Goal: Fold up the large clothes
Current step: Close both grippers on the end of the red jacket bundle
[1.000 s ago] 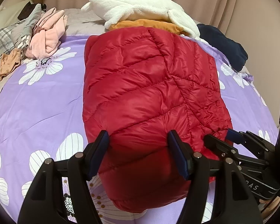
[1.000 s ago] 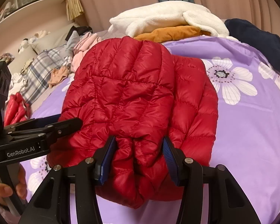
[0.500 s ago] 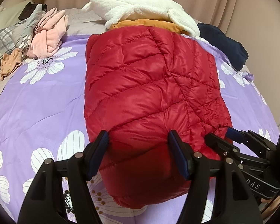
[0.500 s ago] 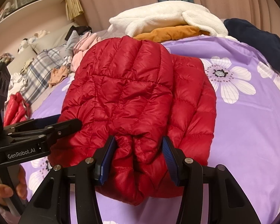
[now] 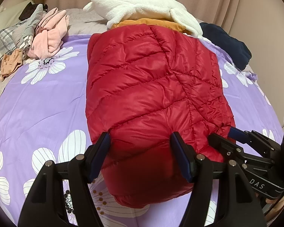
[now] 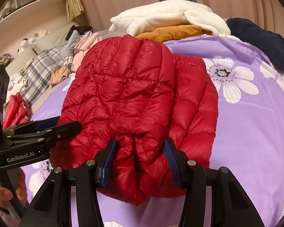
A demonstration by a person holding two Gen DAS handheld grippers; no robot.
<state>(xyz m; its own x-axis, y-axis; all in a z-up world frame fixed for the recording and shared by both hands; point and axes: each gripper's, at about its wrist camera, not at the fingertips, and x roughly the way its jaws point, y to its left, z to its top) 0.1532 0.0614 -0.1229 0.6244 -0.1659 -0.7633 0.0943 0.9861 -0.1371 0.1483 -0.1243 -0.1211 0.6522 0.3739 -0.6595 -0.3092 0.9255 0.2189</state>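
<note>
From here I get warm, soft indoor light in both feeds, sharp focus throughout, mild sheen on the red jacket (image 5: 151,87) beyond the jaws, dim shadow beneath them, and heavy fisheye bending with black corners.

Red quilted puffer jacket (image 5: 151,94): folded into a thick, glossy bundle, lying flat on the bed. Left wrist view: long axis runs from 6 o'clock to 12 o'clock. Right wrist view (image 6: 134,102): a narrower layer overlaps a wider one exposed toward 3 o'clock.

jacket (image 5: 151,94) lies on bedspread (image 5: 37,104), clothes pile (image 5: 145,9) behind it.
</note>
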